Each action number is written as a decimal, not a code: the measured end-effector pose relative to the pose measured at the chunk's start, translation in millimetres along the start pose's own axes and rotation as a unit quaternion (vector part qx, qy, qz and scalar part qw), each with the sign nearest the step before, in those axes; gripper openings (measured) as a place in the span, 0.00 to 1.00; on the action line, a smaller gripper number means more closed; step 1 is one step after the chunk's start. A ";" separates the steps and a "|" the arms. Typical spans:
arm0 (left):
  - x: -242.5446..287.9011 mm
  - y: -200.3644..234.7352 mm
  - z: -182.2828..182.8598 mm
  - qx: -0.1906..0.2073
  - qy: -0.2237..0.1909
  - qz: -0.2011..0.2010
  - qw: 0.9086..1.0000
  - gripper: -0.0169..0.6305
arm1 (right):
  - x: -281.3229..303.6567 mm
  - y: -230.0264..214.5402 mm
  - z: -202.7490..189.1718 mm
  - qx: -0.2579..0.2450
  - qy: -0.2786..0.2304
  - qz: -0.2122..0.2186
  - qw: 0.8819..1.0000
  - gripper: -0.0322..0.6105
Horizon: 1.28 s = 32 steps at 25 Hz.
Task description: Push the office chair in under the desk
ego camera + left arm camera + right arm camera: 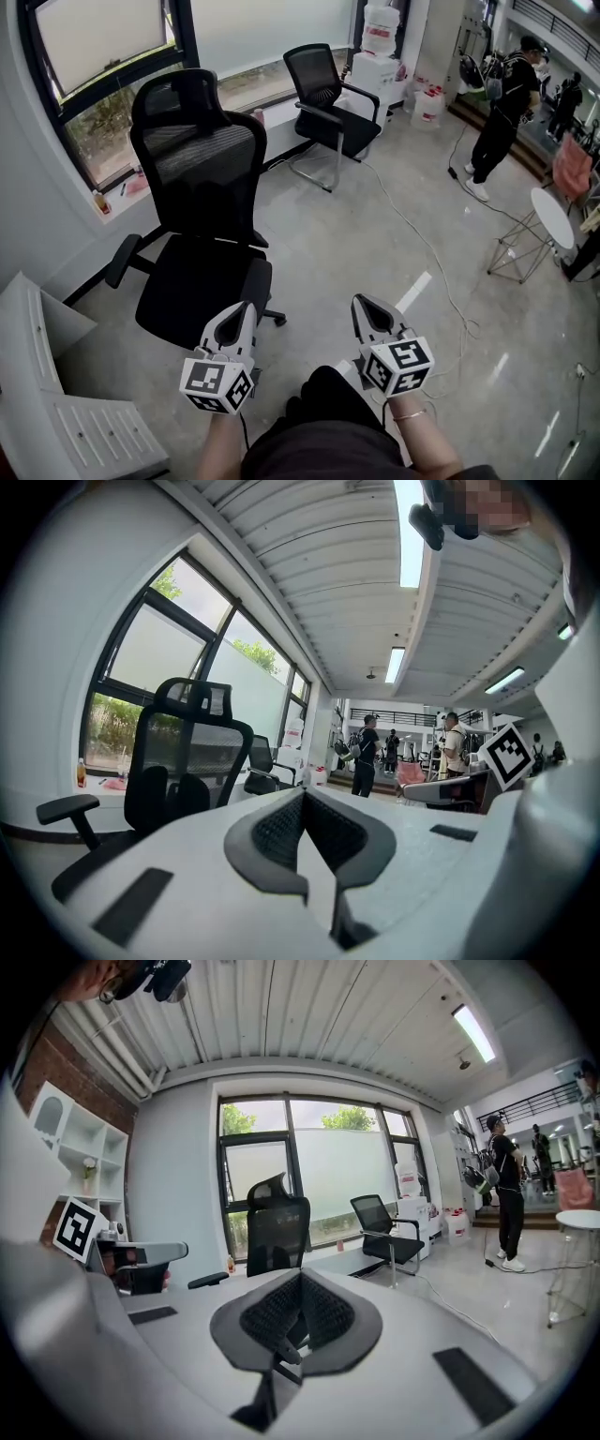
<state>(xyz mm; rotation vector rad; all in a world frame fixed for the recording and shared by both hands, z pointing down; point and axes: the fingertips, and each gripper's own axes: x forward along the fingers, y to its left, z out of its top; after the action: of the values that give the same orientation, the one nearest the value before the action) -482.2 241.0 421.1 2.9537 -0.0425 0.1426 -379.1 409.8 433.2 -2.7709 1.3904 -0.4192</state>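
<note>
A black mesh-back office chair (202,220) with headrest and armrests stands on the grey floor, its seat toward me. It also shows in the left gripper view as the office chair (183,761) and in the right gripper view as the office chair (277,1232). My left gripper (246,309) hovers shut just over the seat's front right edge, with nothing between its jaws. My right gripper (361,305) is shut and empty to the right of the chair, over bare floor. A white desk corner (56,412) lies at the lower left.
A second black chair (328,103) on a sled base stands by the window. A white cable (422,244) runs across the floor. A round white side table (548,220) is at the right, a person in black (502,112) beyond it. White containers (380,47) are stacked at the back.
</note>
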 end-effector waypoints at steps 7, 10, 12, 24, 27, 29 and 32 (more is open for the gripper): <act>56.2 2.0 -0.1 0.001 0.009 -0.016 1.000 0.04 | 32.9 -36.5 4.4 0.013 0.007 -0.009 1.000 0.06; 95.8 9.8 -4.6 0.003 0.016 -0.012 1.000 0.04 | 66.1 -62.3 5.1 0.015 0.008 -0.002 1.000 0.06; 129.8 13.6 -8.3 0.007 0.024 -0.006 1.000 0.04 | 93.9 -86.5 8.4 0.017 0.008 0.008 1.000 0.06; 348.0 20.8 24.7 0.007 0.037 0.082 0.996 0.04 | 229.1 -263.6 70.1 0.017 0.025 0.070 0.997 0.06; 392.3 23.6 39.1 0.016 0.031 0.095 0.995 0.04 | 261.5 -290.4 79.2 0.013 0.029 0.088 0.996 0.06; 417.5 30.4 43.4 0.021 0.032 0.102 0.994 0.04 | 284.0 -301.6 82.7 0.019 0.029 0.097 0.995 0.06; 454.2 49.9 46.0 0.024 0.035 0.112 0.993 0.04 | 324.9 -313.8 91.4 0.022 0.029 0.109 0.993 0.06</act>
<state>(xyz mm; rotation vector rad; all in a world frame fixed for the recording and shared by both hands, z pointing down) -27.9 174.6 429.7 2.9803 -0.3673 0.2807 74.5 333.4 461.4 -2.5542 1.6512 -0.5177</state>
